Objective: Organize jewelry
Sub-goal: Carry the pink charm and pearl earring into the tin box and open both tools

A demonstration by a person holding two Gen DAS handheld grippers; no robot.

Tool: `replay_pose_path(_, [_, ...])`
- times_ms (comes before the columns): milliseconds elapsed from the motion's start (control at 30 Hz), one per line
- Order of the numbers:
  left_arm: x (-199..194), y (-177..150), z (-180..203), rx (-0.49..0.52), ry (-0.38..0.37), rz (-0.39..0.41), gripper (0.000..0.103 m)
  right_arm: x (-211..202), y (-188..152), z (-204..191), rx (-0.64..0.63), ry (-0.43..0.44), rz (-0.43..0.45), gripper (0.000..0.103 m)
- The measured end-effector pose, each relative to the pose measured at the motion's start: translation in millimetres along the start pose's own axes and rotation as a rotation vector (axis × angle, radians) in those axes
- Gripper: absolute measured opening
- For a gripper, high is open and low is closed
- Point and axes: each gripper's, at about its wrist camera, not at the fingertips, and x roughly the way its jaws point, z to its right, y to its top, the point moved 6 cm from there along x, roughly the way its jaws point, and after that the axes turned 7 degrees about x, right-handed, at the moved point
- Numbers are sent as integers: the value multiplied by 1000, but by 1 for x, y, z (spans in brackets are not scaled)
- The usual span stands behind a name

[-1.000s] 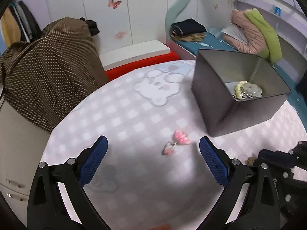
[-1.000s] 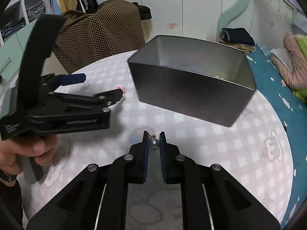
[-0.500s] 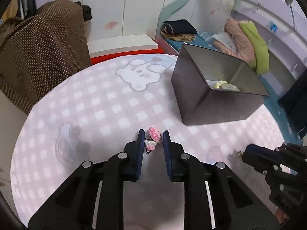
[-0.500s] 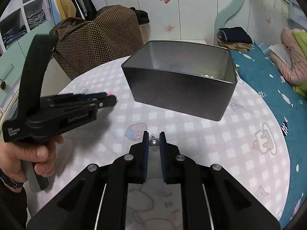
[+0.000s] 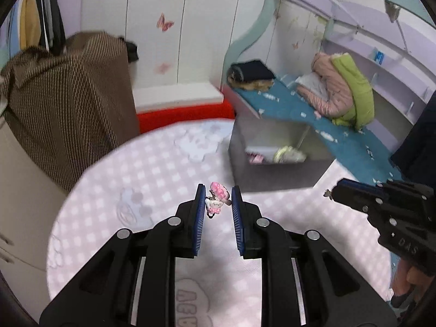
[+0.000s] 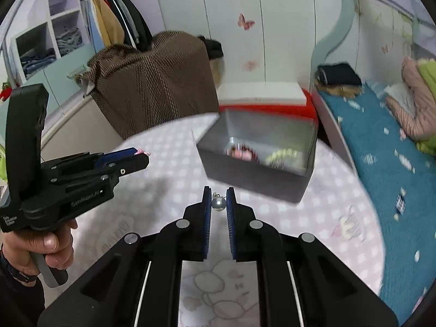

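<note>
My left gripper [image 5: 218,194] is shut on a pink and white charm [image 5: 217,199] and holds it above the round table. It also shows in the right wrist view [image 6: 136,155] with the charm's pink tip [image 6: 143,152] sticking out. My right gripper [image 6: 218,200] is shut on a grey pearl earring [image 6: 218,203], lifted off the table. It shows at the right in the left wrist view [image 5: 338,190]. A grey metal box [image 6: 256,174] stands ahead of both grippers and holds a pale bead bracelet [image 5: 288,154] and a pink piece [image 6: 241,154].
The round table has a pink checked cloth [image 5: 152,169]. A brown dotted cover [image 5: 62,103] drapes furniture beyond its left edge. A red and white bench [image 5: 179,106] stands behind. A bed with a blue sheet [image 6: 381,147] lies to the right.
My left gripper closed on the pink charm and lifted it off the table. My right gripper rose with the pearl earring. Both views now sit higher and farther from the box.
</note>
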Motion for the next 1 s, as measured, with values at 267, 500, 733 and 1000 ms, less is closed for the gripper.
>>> replay_pose_path(267, [-30, 54, 23, 37, 2, 94, 20, -29, 65, -1, -59, -5, 110, 10])
replay_pose_path(500, [-24, 94, 41, 20, -33, 114, 20, -27, 100, 17, -31, 9, 112, 10])
replay_pose_path(733, [2, 125, 55, 27, -59, 90, 20, -15, 106, 35, 11, 5, 74, 10])
replay_pose_path(1000, [39, 131, 59, 18, -88, 36, 20, 8, 103, 47, 50, 9, 18, 10])
